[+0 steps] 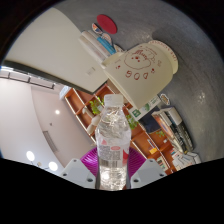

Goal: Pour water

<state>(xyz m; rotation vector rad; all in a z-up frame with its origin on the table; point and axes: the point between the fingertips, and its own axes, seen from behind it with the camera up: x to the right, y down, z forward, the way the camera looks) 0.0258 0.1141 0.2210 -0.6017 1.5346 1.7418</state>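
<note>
Bottle (113, 140) of water stood upright between my gripper's (113, 172) fingers, white cap on, pink pads (90, 160) pressed to both its sides, so clamped. Cup (143, 66) with a cartoon bear print sat at one o'clock beyond it, seemingly tilted. I judged this the carry step; next I'd need the cap off, then a tip toward the cup

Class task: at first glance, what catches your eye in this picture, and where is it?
First, the clear plastic water bottle with a white cap, upright and gripped between the tongs. Just beyond it hangs a tipped cream cup with a cartoon face, with orange wooden shelves behind.
</note>
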